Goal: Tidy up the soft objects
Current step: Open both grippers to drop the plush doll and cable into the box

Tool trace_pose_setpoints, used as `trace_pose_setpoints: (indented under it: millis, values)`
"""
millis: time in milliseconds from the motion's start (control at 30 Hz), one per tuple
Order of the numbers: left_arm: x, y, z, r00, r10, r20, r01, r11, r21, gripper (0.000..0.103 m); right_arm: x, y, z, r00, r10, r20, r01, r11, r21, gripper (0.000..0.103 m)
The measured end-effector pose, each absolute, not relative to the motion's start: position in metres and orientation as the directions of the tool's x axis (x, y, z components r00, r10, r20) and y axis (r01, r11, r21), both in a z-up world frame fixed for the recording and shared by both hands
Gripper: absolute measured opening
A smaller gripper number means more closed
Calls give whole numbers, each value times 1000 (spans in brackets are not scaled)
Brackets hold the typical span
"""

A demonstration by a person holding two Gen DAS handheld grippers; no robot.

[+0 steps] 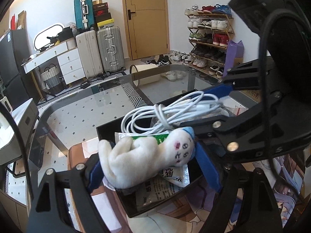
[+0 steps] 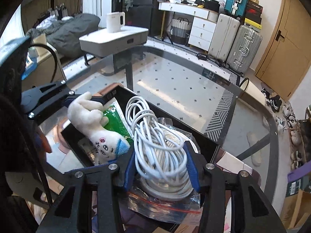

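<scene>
My left gripper (image 1: 149,167) is shut on a white plush toy (image 1: 143,159) with a drawn face and blue cap, held over a black box (image 1: 108,132). The plush also shows in the right wrist view (image 2: 91,122). My right gripper (image 2: 161,165) is shut on a coiled white cable (image 2: 155,141), held over the same box (image 2: 206,143); the cable shows in the left wrist view (image 1: 167,114) too. In the box lie a green-and-white packet (image 2: 114,120), printed sachets (image 1: 161,190) and a clear zip bag (image 2: 165,207).
The box sits on a printed mat (image 1: 262,200) on a glass table (image 2: 184,89). Beyond stand suitcases (image 1: 101,52), a white dresser (image 1: 64,62), a shoe rack (image 1: 210,38), a door (image 1: 147,17) and a grey side table with a kettle (image 2: 114,36).
</scene>
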State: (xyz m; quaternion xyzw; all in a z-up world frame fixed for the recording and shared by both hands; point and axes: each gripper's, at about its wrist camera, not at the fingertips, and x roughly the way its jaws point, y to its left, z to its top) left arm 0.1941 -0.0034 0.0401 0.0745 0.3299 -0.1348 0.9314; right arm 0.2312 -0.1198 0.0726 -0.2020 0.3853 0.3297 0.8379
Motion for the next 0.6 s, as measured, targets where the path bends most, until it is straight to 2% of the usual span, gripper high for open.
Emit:
trace_pose_setpoints:
  millis: [67, 100, 200, 367, 600]
  values:
    - [190, -4, 42, 753, -193, -629, 294, 954, 59, 92, 227, -126, 78, 500, 419, -758, -702, 709, -71, 78]
    - [188, -4, 43, 758, -187, -625, 288, 955, 64, 92, 224, -127, 80, 506, 427, -750, -700, 711, -67, 82]
    - [180, -1, 48, 763, -186, -619, 280, 958, 57, 98, 214, -136, 90, 530, 453, -717, -690, 721, -55, 87]
    - [170, 7, 55, 776, -168, -608, 244, 969, 43, 102, 197, -151, 104, 579, 475, -662, -659, 751, -38, 98]
    - [144, 26, 62, 810, -177, -559, 187, 982, -40, 103, 172, -173, 109, 636, 484, -601, -609, 793, -5, 102]
